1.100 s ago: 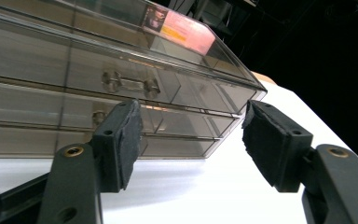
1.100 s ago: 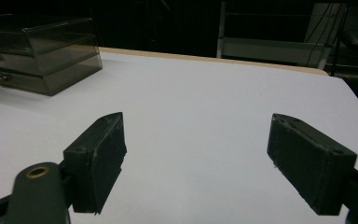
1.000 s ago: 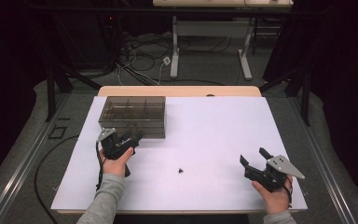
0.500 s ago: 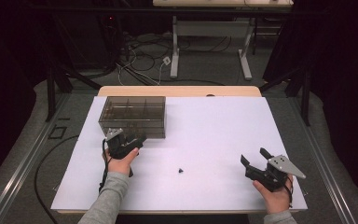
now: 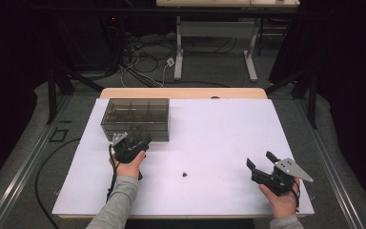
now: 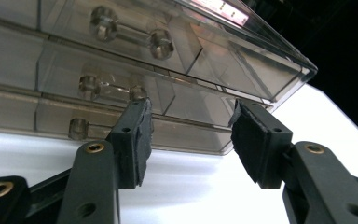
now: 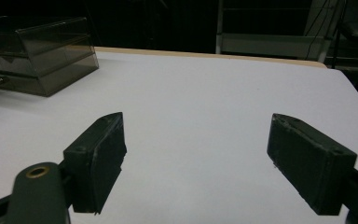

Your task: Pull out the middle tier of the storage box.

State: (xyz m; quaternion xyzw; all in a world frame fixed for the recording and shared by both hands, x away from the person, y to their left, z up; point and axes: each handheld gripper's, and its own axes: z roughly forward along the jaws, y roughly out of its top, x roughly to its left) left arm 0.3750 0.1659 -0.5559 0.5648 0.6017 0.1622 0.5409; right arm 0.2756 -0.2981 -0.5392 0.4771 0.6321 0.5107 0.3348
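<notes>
A smoky transparent drawer box (image 5: 134, 118) stands at the table's back left. My left gripper (image 5: 142, 141) is open right at the box's front, its jaws empty. In the left gripper view, the open left gripper (image 6: 189, 116) points at the lower drawers of the drawer box (image 6: 205, 56), whose clear handles (image 6: 112, 86) sit just beyond the left pad. My right gripper (image 5: 259, 158) rests open and empty near the front right edge. In its own view, the right gripper (image 7: 196, 135) stands wide apart over bare white table. A small black object (image 5: 184, 174) lies between the two hands.
The white table top (image 5: 219, 133) stretches wide between box and right hand. The drawer box (image 7: 37, 51) shows far left in the right gripper view. Beyond the table are a desk frame (image 5: 214, 38) and floor cables (image 5: 138, 52).
My left gripper has moved forward and to the right, up to the front of the drawer box. The right gripper has stayed in place.
</notes>
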